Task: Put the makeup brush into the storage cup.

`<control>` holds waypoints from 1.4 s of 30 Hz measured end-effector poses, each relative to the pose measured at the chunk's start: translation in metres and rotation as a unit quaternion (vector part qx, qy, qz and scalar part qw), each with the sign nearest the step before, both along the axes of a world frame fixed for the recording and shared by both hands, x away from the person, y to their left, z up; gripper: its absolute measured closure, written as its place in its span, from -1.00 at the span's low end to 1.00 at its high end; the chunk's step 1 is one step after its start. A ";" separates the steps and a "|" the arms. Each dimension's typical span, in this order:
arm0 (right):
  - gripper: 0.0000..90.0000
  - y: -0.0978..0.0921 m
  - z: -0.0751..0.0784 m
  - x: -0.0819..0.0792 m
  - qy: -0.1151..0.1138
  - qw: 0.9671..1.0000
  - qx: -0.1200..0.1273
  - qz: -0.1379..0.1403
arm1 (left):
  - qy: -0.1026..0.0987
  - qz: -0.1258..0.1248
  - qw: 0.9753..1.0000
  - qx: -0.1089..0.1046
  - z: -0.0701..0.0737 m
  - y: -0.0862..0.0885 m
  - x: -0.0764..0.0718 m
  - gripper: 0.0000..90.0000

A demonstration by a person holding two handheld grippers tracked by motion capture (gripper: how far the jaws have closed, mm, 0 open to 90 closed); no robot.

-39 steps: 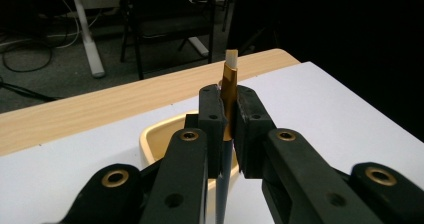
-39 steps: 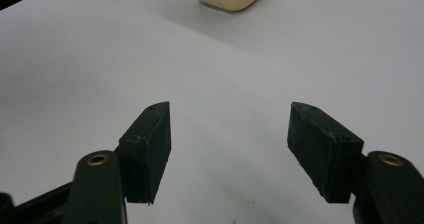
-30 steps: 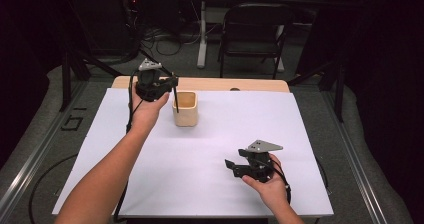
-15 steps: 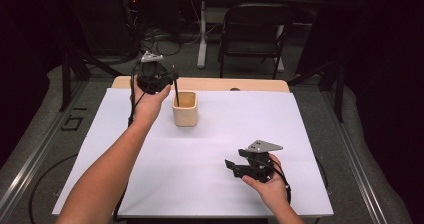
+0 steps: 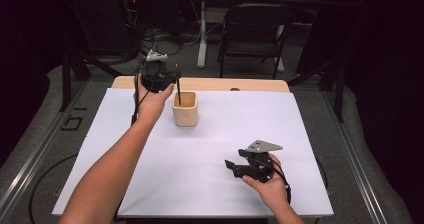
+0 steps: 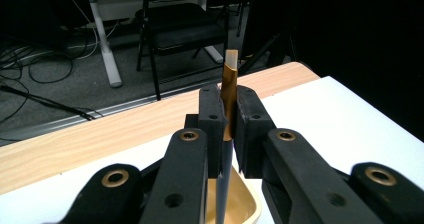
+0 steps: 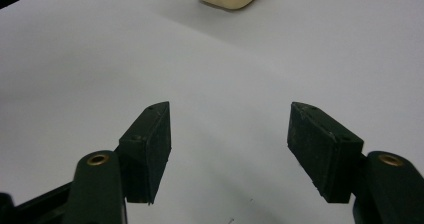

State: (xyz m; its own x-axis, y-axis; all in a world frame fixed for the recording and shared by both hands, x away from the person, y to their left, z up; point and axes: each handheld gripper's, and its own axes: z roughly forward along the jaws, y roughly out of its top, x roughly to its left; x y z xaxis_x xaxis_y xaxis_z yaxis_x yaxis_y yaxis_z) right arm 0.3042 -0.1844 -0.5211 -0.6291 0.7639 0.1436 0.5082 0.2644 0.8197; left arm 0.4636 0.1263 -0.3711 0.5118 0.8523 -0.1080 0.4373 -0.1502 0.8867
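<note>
While left claw (image 6: pixel 227 129) pinches slim gold-banded pen (image 6: pixel 229 84) over square cream cup (image 5: pixel 185 108); right claw (image 7: pixel 227 149) spread.

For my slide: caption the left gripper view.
Left gripper shut on an upright pen, its lower end over the beige cup.

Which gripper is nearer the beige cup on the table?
Left. The left gripper is just above the beige cup, shut on a thin stick whose lower end dips into it. The right gripper rests open, far off at the table's near right.
</note>
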 end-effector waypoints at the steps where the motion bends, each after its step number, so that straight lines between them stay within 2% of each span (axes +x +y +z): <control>1: -0.25 0.000 0.000 0.000 0.000 1.000 0.000 0.000 | 0.000 0.000 1.000 0.000 0.000 0.000 0.000 0.86; 10: -0.25 0.000 0.000 0.000 0.001 1.000 0.000 0.001 | 0.000 0.008 1.000 0.013 -0.006 -0.004 0.007 0.86; 18: -0.25 0.000 -0.001 0.001 0.002 1.000 0.000 0.003 | 0.002 0.001 1.000 0.025 -0.012 -0.011 0.010 0.86; 32: -0.25 0.000 -0.001 0.001 0.002 1.000 -0.001 0.003 | 0.018 0.001 0.999 0.040 -0.026 -0.020 0.019 0.86; 42: -0.24 0.000 -0.001 0.001 0.006 1.000 -0.002 0.003 | 0.035 0.006 0.998 0.046 -0.038 -0.019 0.022 0.86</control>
State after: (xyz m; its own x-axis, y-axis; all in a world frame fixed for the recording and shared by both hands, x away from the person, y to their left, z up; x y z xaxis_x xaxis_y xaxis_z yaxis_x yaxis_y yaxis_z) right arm 0.3056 -0.1849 -0.5225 -0.6317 0.7611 0.1476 0.5166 0.2713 0.8121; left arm 0.4858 0.1078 -0.4089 0.4963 0.8658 -0.0646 0.4990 -0.2236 0.8373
